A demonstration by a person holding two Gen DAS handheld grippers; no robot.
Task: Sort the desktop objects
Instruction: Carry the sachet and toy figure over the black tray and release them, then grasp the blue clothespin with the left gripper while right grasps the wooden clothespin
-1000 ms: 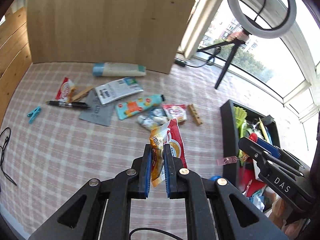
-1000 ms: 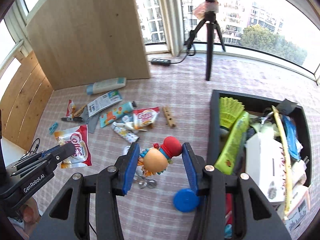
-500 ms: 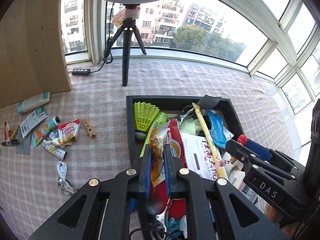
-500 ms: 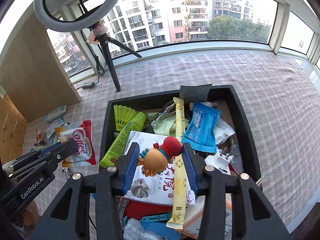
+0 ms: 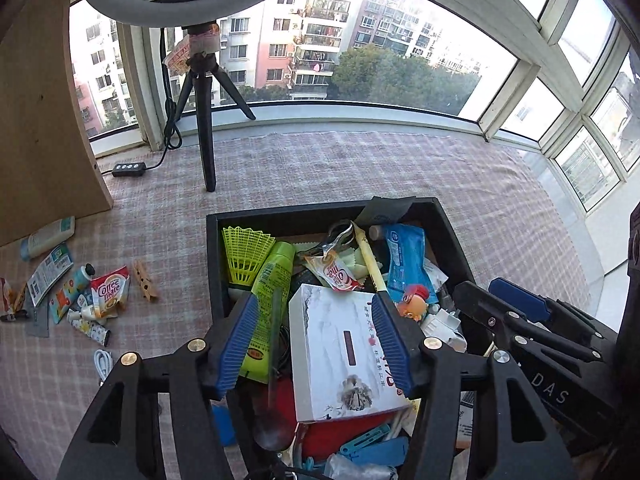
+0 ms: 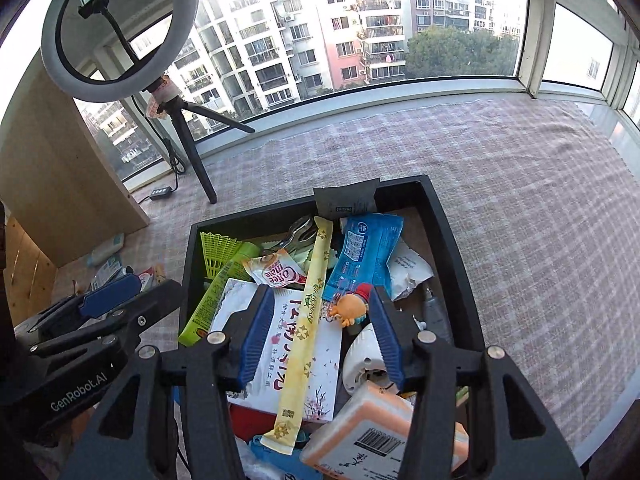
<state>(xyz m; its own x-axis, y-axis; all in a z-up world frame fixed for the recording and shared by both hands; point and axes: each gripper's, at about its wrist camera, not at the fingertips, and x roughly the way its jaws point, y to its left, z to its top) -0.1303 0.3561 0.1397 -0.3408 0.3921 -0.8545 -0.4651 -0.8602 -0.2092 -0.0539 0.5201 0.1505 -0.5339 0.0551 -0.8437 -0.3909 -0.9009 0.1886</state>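
Both grippers' fingers (image 5: 236,344) spread, sachet (image 5: 334,274), doll (image 6: 348,308) in box (image 6: 448,232)

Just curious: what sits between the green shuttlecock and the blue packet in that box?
Left wrist view: green tube, metal clip, Coffee-mate sachet, yellow stick.

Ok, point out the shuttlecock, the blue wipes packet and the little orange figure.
shuttlecock (image 5: 245,254): left wrist view, on its green skirt.
blue wipes packet (image 6: 362,252): right wrist view, middle of the label.
orange figure (image 6: 349,308): right wrist view, on its round body.
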